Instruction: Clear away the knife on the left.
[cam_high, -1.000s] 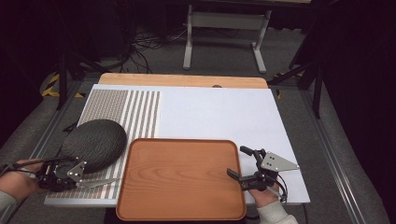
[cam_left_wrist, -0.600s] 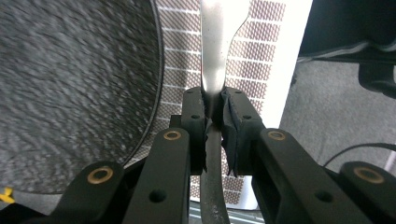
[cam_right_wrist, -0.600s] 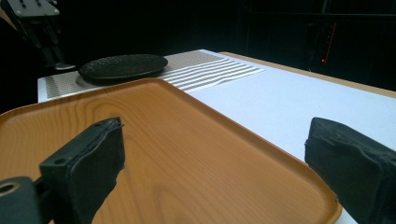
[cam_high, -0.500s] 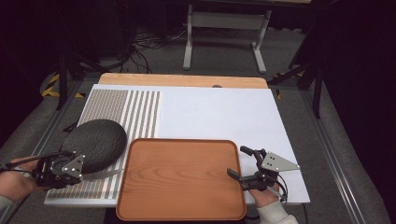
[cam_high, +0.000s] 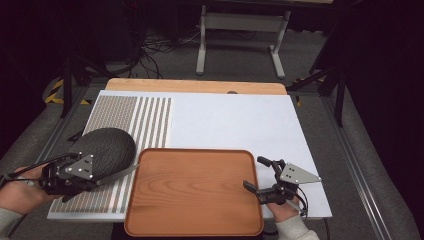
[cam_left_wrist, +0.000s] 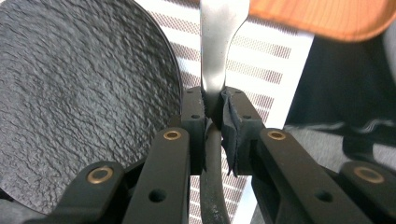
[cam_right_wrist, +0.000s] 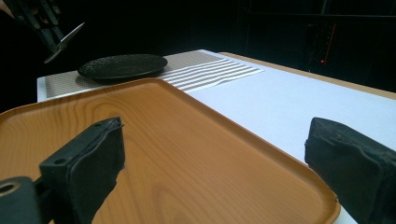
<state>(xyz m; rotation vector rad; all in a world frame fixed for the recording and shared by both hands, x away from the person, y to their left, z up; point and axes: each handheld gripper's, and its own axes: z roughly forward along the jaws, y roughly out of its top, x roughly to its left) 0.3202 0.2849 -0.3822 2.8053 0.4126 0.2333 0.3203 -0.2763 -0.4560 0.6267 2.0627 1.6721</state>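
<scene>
1. Since a second ago the left gripper (cam_high: 102, 176) has risen off the striped mat (cam_high: 131, 116) and now holds the knife (cam_high: 119, 174) up beside the tray's left edge; the right gripper (cam_high: 261, 176) has kept its place.
2. No brand, label or writing can be read on anything here.
3. In the left gripper view the jaws are clamped on the knife (cam_left_wrist: 217, 51) at the neck where handle meets blade, and the steel blade runs straight out ahead of the pads.
4. The blade tip reaches toward the wooden tray (cam_high: 192, 192), just beside its rim; the black plate (cam_high: 107, 145) lies just behind the gripper on the mat.
5. The right gripper's jaws stand wide apart with nothing between them, straddling the tray's right edge (cam_right_wrist: 261, 154).
</scene>
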